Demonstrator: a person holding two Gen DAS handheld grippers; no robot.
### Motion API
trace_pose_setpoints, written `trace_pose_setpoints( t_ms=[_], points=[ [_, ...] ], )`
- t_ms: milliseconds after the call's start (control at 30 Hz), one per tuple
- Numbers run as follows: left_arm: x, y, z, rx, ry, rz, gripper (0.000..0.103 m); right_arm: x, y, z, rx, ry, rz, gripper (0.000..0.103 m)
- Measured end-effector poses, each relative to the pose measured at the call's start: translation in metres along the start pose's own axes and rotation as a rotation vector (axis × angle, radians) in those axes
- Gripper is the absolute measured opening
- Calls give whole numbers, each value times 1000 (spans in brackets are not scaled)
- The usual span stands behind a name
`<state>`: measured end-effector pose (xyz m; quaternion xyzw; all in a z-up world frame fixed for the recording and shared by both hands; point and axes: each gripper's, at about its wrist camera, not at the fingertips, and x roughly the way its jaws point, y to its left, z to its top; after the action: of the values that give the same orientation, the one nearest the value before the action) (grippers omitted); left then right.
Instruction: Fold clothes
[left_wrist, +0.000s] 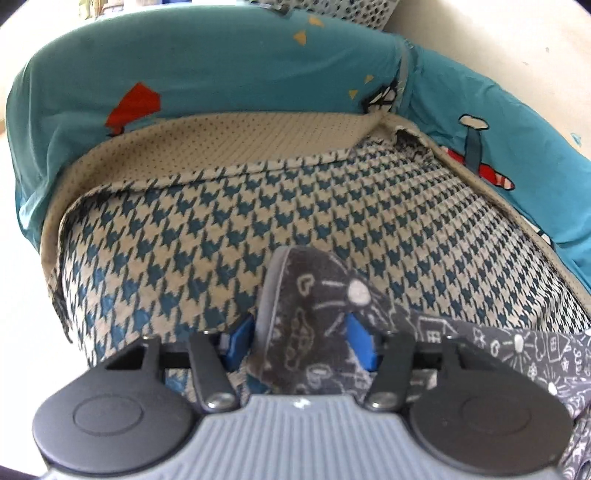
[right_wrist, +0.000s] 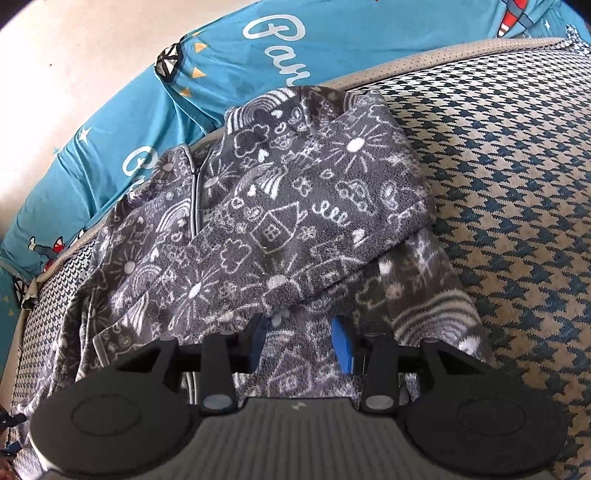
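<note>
Houndstooth blanket (left_wrist: 221, 236) under fleece garment (right_wrist: 288, 192), perhaps pajamas.

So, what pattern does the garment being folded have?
Dark grey fleece garment with white doodles; best in the right wrist view.

Left gripper (left_wrist: 301, 341) blue fingertips (left_wrist: 359, 341) mostly buried, perhaps pinching, under grey doodle-print garment (left_wrist: 314, 295) fold.

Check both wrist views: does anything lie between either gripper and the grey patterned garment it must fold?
Nothing visible does. The left gripper already has a fold of the grey patterned garment between its blue fingers, and the right gripper sits directly over the same cloth on the houndstooth cover.
</note>
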<state>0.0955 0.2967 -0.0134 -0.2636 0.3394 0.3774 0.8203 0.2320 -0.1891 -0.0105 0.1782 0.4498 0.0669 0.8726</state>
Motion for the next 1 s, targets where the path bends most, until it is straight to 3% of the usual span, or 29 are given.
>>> trace_pose_setpoints(
  t_ms=[33, 133, 233, 367, 567, 700, 767, 833, 1000],
  points=[
    [0, -2, -1, 3, -1, -19, 22, 0, 0, 0, 5, 0, 0, 39],
    [-2, -9, -5, 15, -8, -83, 11, 0, 0, 1, 13, -1, 1, 39],
    [-11, -21, -9, 37, -27, -170, 10, 0, 0, 2, 14, -4, -1, 39],
    [-32, -54, -18, 119, -21, -389, 10, -2, 3, 3, 10, -16, -2, 39],
    [-65, -127, -65, 338, 91, -710, 13, -4, 12, 2, -38, -41, -11, 39],
    [-82, -159, -104, 447, 173, -815, 30, -11, 21, 1, -111, -81, -3, 39],
    [-89, -169, -115, 473, 189, -840, 48, -15, 25, 0, -142, -96, 35, 39],
    [-97, -174, -118, 487, 165, -833, 75, -17, 30, -1, -159, -96, 86, 39],
    [-108, -171, -90, 441, 60, -791, 86, -19, 47, -7, -202, -69, 266, 39]
  ],
)
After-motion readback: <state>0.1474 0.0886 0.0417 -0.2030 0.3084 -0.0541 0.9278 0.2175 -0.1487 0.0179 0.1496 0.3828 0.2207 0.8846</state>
